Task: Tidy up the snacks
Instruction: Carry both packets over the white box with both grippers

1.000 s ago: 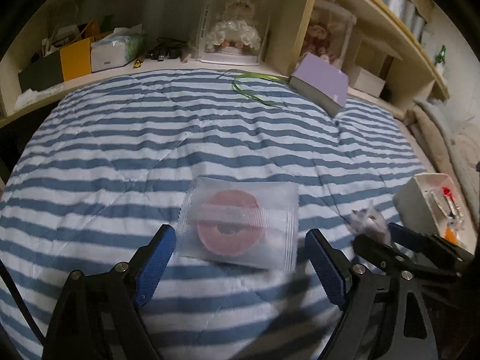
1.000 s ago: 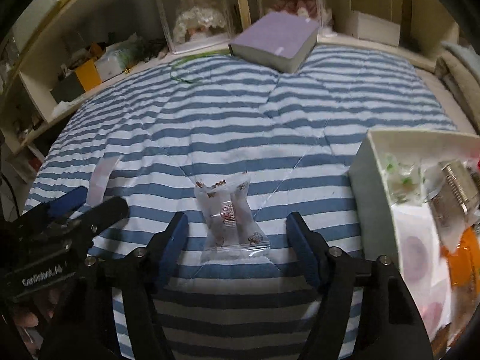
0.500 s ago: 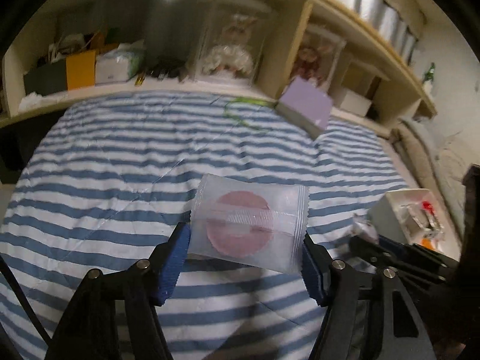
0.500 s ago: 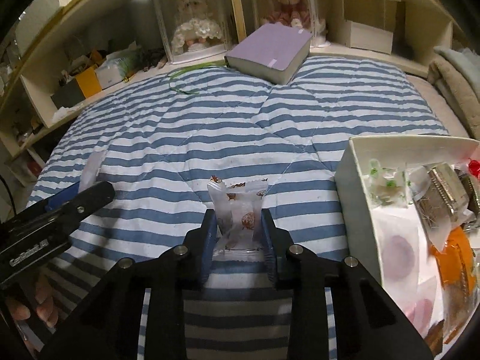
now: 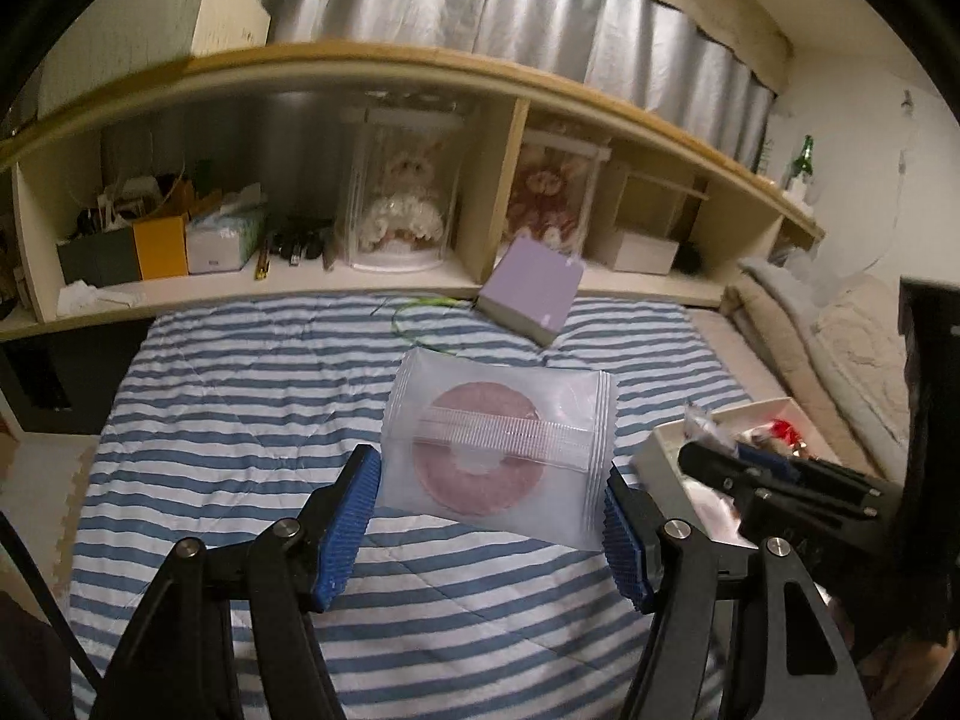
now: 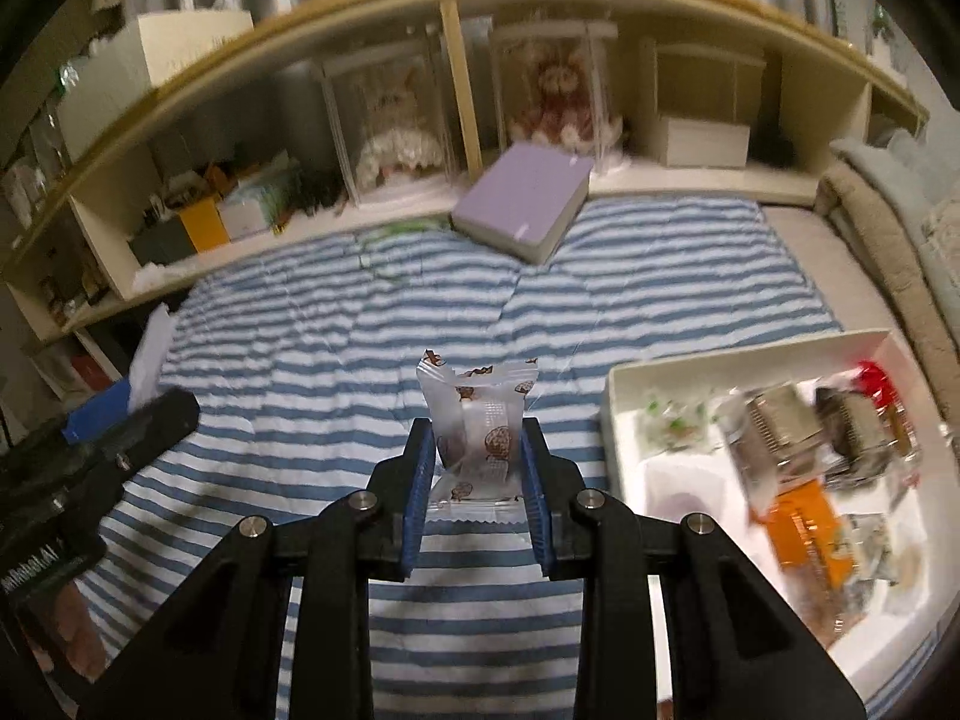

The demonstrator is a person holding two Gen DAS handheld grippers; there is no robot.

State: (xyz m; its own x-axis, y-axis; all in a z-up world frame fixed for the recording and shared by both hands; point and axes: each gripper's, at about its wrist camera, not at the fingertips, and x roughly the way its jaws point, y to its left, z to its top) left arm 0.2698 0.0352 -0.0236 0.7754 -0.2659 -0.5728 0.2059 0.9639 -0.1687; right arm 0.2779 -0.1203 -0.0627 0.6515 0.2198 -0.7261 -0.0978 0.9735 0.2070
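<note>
1. Two snacks are off the striped bed point(image 5: 252, 396) at once, where a second ago both lay flat on the blanket between spread tongs.
2. Left tongs point(image 5: 489, 510), whose jaws have just been closing, now pinch a clear packet with a pink ring-shaped sweet point(image 5: 498, 450) by its two side edges; the packet hangs level above the stripes, clear of the cover.
3. Right tongs point(image 6: 477, 474) are pressed tight on a small wrapped candy with brown print point(image 6: 477, 426), held upright, its crimped top edge standing above the blue pads.
4. Both views take in more of the shelf and its clutter behind the bed than a second ago, a sign that both hands have risen with their loads.
5. White tray point(image 6: 624, 420), already carrying several wrapped snacks, sits on the bed just to the right of the candy; in the left view it shows at the right edge, beyond the other tongs.
6. With both pickups apparently secure, the sorting seems to move from grasping to carrying: the likely next step is to bring each snack over the tray and let it go, the candy having the shorter way.
</note>
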